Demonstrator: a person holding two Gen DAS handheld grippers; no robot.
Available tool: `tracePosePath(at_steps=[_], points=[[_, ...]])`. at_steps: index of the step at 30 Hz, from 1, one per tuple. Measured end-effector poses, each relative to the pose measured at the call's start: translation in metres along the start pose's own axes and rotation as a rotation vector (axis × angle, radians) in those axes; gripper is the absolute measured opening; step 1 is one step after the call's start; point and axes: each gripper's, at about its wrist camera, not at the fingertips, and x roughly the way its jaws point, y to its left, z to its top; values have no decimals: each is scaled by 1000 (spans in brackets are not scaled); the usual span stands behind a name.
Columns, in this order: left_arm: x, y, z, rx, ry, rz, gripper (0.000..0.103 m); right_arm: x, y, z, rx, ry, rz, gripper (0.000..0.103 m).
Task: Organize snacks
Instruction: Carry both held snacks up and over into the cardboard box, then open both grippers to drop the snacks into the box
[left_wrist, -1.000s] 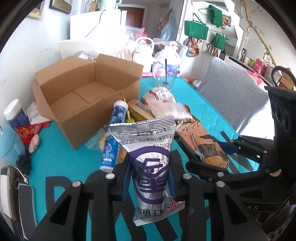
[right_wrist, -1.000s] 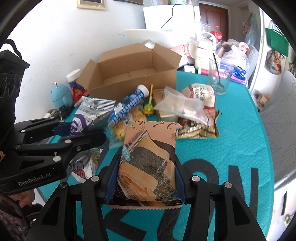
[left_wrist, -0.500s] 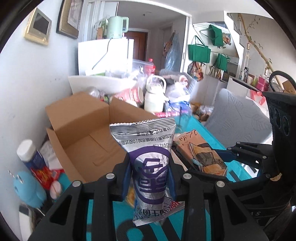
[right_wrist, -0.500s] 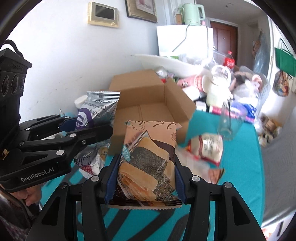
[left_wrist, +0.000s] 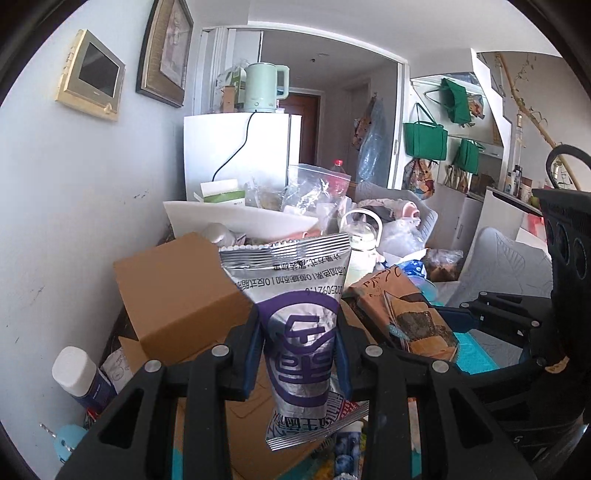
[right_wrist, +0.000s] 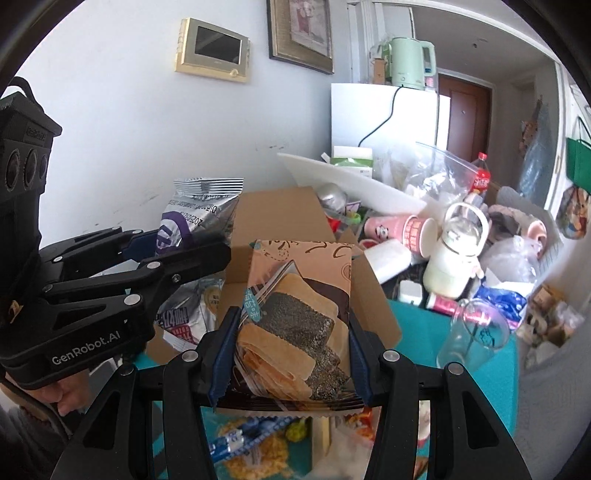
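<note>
Left gripper (left_wrist: 299, 354) angled slightly down, clamped on silver-purple snack pouch (left_wrist: 295, 314), long axis upright, over cardboard box (left_wrist: 177, 291); right gripper to its right. Right gripper (right_wrist: 291, 354) pitched down, pinching brown cracker pack (right_wrist: 299, 317), upright, above box; left gripper to its left.

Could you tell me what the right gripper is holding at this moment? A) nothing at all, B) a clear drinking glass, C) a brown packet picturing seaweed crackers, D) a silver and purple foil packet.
C: in the right wrist view the right gripper has its pads pressed on both edges of the brown cracker packet, while the silver and purple packet sits in the left gripper.
</note>
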Motion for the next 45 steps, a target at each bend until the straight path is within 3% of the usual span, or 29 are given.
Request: tracePosePath(at_steps=[8, 17, 34, 39, 45], points=[[47, 28, 12, -39, 7, 80, 33, 47, -16, 31, 10, -21, 21, 52], [102, 64, -4, -73, 128, 196, 33, 98, -37, 40, 25, -9, 6, 52], [165, 83, -33, -155, 416, 254, 33, 170, -42, 15, 33, 217, -4, 54], [175, 88, -39, -189, 471, 244, 33, 175, -40, 13, 23, 235, -9, 54], [177, 86, -43, -181, 504, 291, 39, 177, -42, 14, 27, 253, -38, 54]])
